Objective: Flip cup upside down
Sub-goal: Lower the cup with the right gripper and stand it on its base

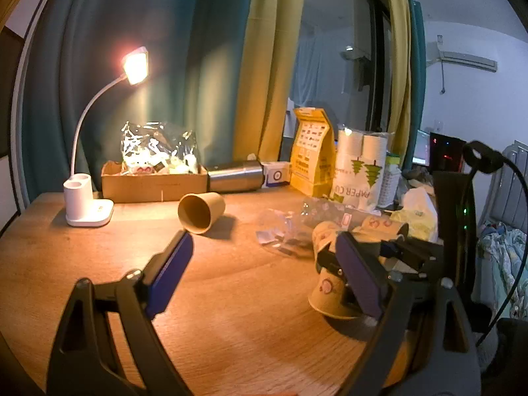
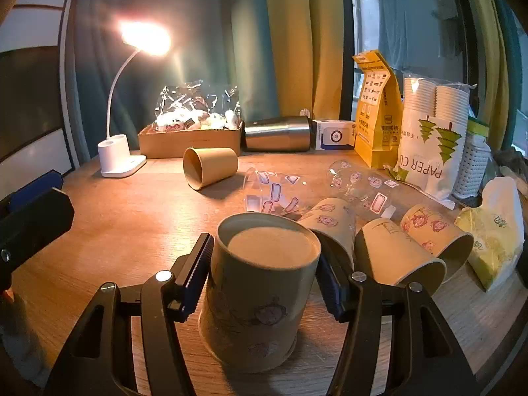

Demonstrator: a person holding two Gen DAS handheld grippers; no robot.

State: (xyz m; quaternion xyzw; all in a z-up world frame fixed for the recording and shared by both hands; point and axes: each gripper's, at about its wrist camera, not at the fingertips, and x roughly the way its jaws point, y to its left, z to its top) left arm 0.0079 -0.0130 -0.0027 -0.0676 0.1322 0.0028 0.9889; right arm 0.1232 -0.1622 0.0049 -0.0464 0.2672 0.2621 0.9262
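A printed paper cup (image 2: 260,293) stands upside down on the wooden table (image 2: 132,217), base up, between the fingers of my right gripper (image 2: 264,270). The pads touch its sides, so the gripper is shut on it. The same cup (image 1: 330,293) and right gripper (image 1: 359,264) show at the right in the left wrist view. My left gripper (image 1: 264,260) is open and empty above the table, its left finger (image 1: 171,270) near a plain brown cup (image 1: 200,212) that lies on its side.
Several printed paper cups (image 2: 425,237) and clear plastic cups (image 2: 274,191) lie on their sides behind the held cup. A lit desk lamp (image 2: 118,158), cardboard box (image 2: 191,142), steel tumbler (image 2: 277,133), yellow bag (image 2: 376,112) and pack of paper cups (image 2: 429,145) line the back.
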